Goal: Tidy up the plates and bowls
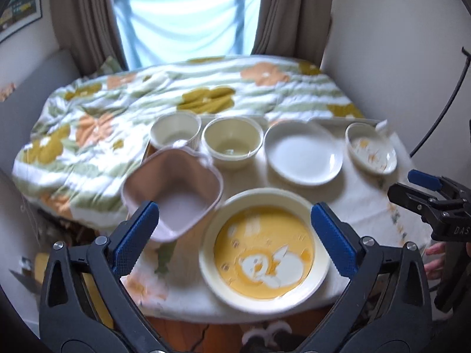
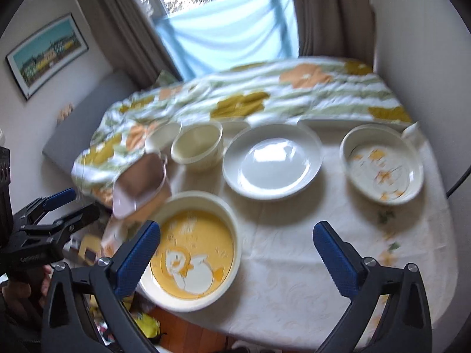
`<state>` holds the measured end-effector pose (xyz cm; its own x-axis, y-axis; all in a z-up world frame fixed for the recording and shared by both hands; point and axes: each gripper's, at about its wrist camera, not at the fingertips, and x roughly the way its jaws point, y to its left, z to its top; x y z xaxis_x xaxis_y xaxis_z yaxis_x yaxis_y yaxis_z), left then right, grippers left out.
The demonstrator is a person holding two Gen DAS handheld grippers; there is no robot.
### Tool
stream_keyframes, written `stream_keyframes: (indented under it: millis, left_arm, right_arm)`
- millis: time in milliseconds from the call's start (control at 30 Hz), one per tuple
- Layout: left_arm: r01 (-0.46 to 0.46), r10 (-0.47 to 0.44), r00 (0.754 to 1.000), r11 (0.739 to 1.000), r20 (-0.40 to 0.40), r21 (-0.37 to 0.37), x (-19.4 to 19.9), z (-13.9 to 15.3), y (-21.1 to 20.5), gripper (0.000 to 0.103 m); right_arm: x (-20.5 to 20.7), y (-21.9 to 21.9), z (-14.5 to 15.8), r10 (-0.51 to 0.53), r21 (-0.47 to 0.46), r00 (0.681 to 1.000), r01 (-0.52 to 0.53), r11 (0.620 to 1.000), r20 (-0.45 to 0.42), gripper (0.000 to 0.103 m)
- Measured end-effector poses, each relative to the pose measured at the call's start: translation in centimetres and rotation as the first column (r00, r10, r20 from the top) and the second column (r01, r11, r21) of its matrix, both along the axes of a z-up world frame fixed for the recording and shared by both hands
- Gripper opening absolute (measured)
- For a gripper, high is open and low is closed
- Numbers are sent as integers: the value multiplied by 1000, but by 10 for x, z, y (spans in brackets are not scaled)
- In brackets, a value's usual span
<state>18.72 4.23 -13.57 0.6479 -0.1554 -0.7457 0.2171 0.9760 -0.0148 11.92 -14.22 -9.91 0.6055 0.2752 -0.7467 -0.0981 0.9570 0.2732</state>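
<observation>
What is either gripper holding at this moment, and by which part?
Nothing is held. The left gripper and right gripper both stand wide open above the table, with no dish between their pads. The yellow plate lies free on the tablecloth.

Bright window [image 1: 188,14] backlight; motion blur, fisheye edges.

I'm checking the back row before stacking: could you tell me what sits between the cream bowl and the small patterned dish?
The plain white plate sits between the cream bowl and the small patterned dish, apart from both; the right wrist view shows it best.
</observation>
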Motion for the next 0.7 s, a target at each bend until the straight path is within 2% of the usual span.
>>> stream_keyframes:
  millis: [133, 233, 333, 400, 500, 567, 700]
  left_arm:
    - [53, -53, 999, 998, 2, -42, 21, 8, -23, 103]
    - [51, -51, 999, 997, 2, -59, 35, 12, -40, 103]
    - [50, -51, 999, 995, -12, -85, 50, 13, -56, 103]
    - [30, -33, 999, 995, -33, -90, 60, 8, -68, 103]
    - [-19, 9, 997, 991, -81, -129, 78, -4, -78, 103]
    - [-73, 55, 991, 986, -119, -150, 93, -16, -84, 103]
    - [-166, 136, 971, 975, -196, -147, 120, -45, -96, 103]
  right_arm:
    - [1, -21, 25, -57, -48, 998, 59, 997, 41, 103]
    - [14, -41, 39, -104, -49, 994, 105, 993, 27, 103]
    - [30, -60, 49, -90, -20, 995, 91, 996, 45, 103]
    - [43, -68, 53, -68, -37, 996, 70, 997, 49, 103]
    - [68, -79, 48, -10, -88, 999, 14, 996, 53, 103]
    - [94, -87, 35, 46, -97, 999, -45, 994, 10, 103]
    - [141, -101, 0, 162, -73, 984, -168, 983, -77, 103]
